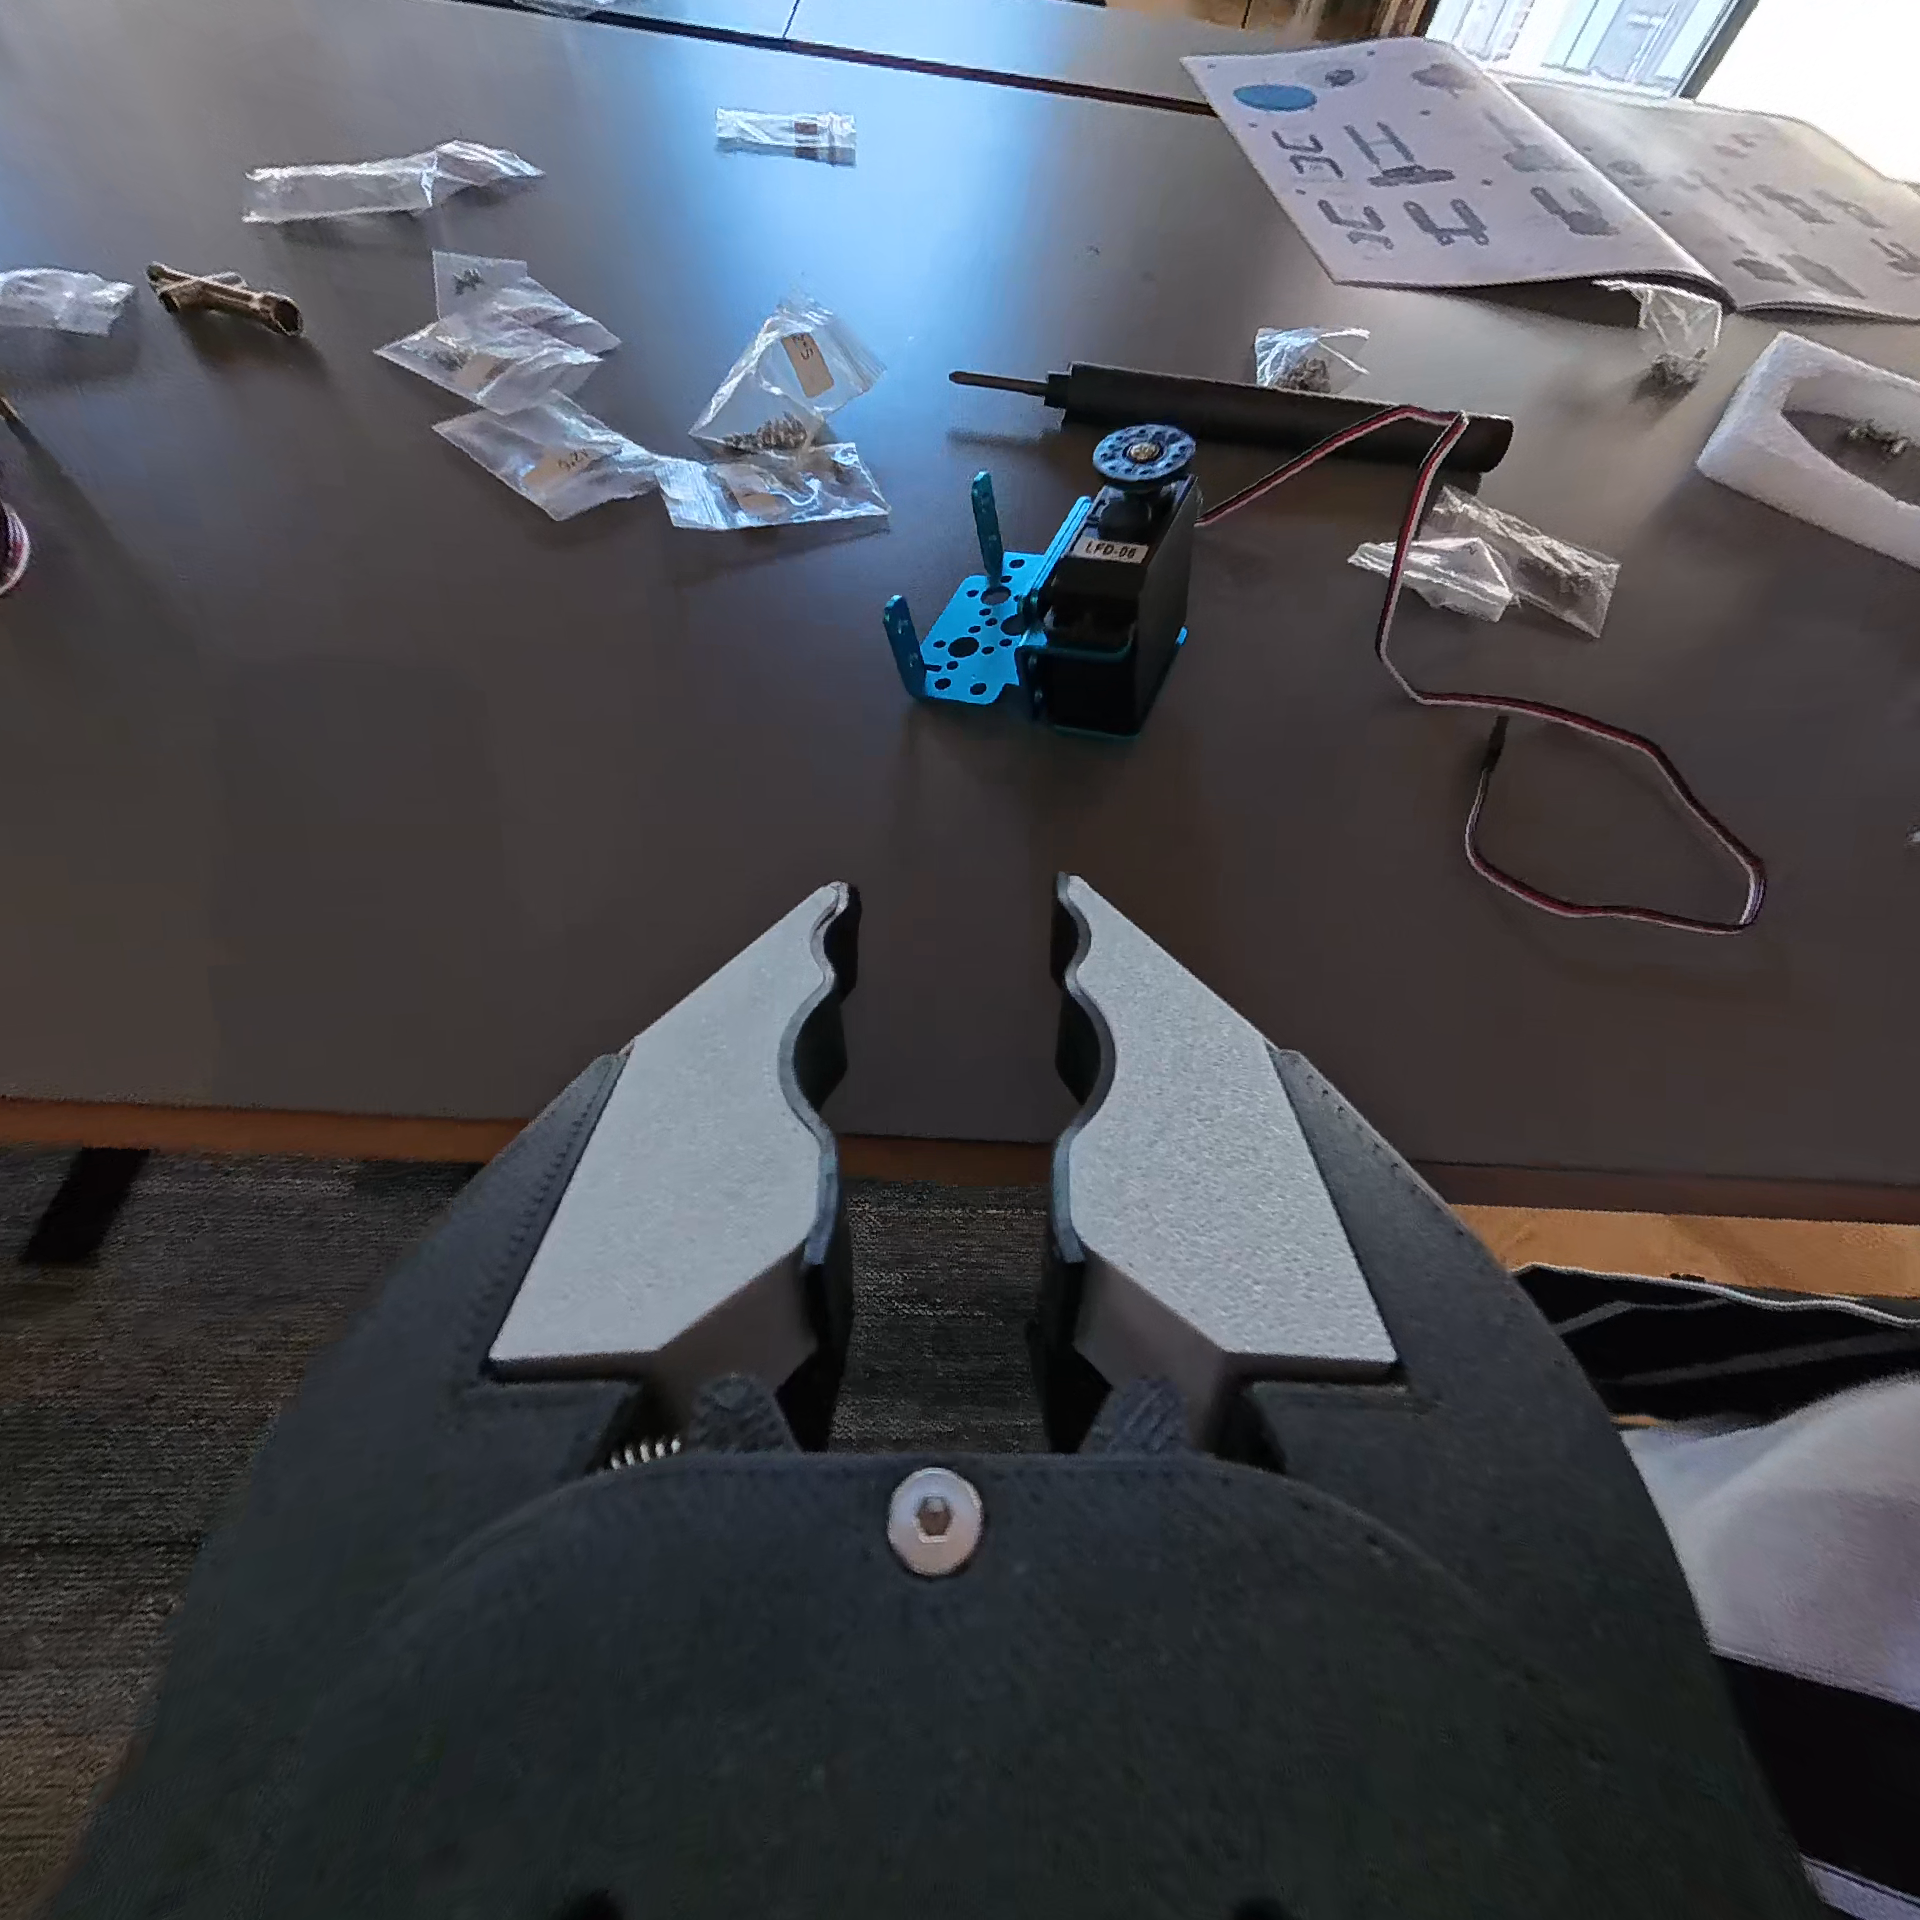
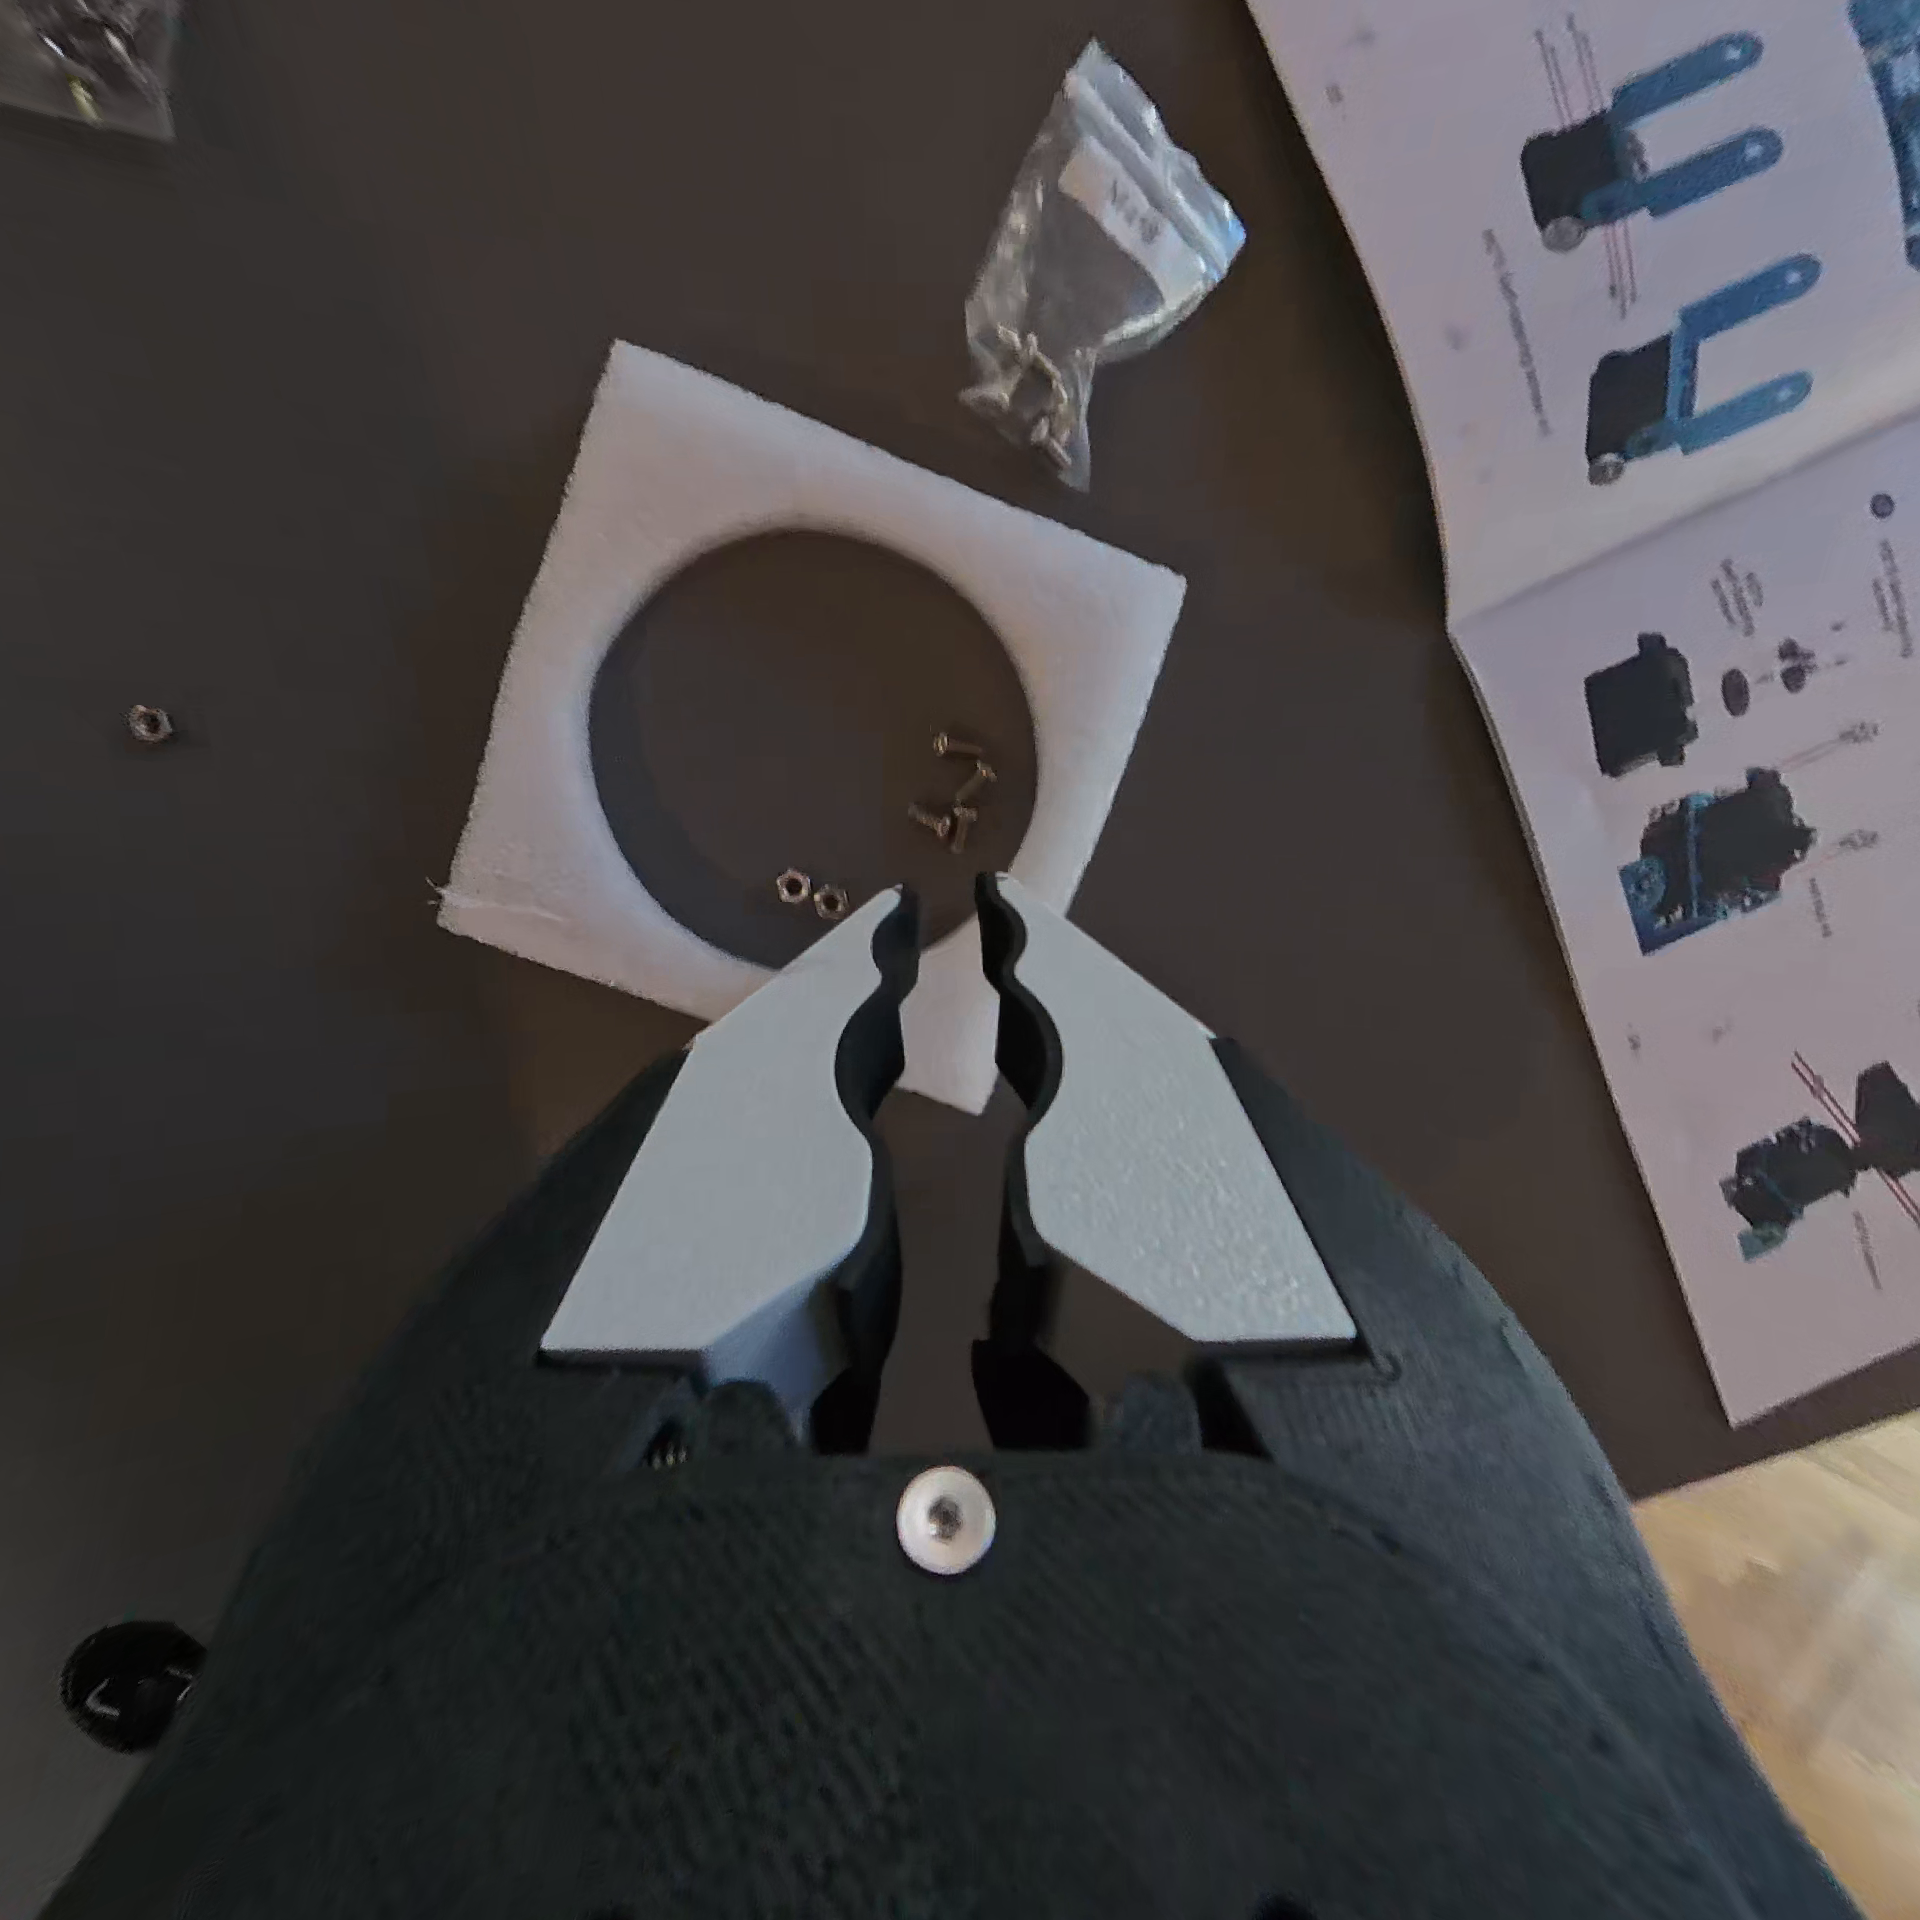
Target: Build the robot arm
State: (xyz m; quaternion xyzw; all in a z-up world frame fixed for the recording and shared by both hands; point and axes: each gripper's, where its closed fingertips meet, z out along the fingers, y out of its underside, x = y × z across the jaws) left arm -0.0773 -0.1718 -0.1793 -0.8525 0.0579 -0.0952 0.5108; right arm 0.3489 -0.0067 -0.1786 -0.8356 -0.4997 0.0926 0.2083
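Right fingers (image 2: pixel 912 925) above foam ring (image 2: pixel 727 478)

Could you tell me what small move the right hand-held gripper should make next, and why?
Probably ease forward and down: the right hand-held gripper hangs slightly open and empty over the foam square's near rim, just short of the loose screws.

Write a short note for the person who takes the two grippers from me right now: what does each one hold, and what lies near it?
Left gripper: open, empty, above the table's near edge; the servo in its blue bracket stands ahead, its wire trailing right.
Right gripper: open narrowly, empty, tips over the white foam square. In its round hole lie screws and two nuts.
Nearby: one loose nut, a screw bag, the open booklet.
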